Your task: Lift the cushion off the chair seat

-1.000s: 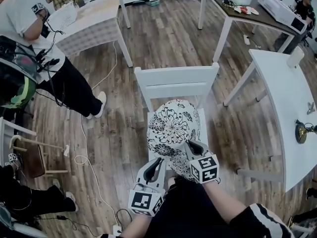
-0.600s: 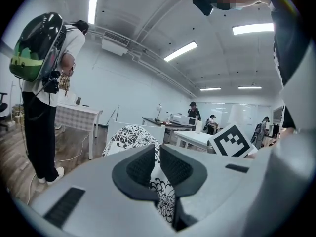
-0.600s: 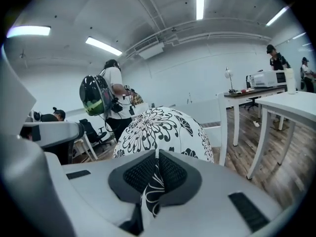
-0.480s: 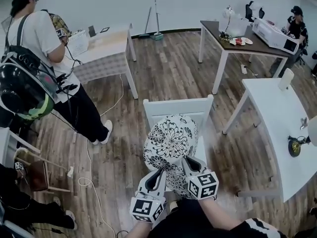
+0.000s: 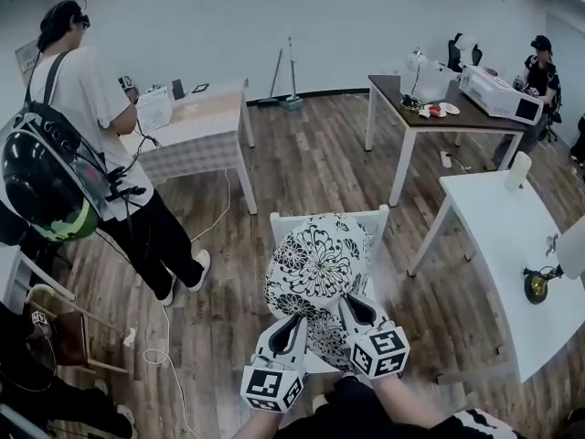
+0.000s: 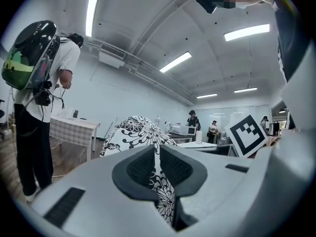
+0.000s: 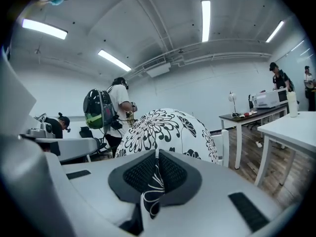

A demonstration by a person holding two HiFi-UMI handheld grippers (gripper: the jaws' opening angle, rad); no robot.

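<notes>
The floral cushion [image 5: 315, 263] hides most of the white chair [image 5: 377, 222], and whether its underside touches the seat cannot be seen. The fingers of the left gripper [image 5: 292, 323] and right gripper [image 5: 352, 302] each clench the cushion's near edge, with fabric pinched between them.

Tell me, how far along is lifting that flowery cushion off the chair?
Done: left gripper and right gripper are shut on the near edge of the cushion. In hand: it is held up in front of the chair backrest. Left: lifting it clear; whether it clears the seat isn't visible.
</notes>
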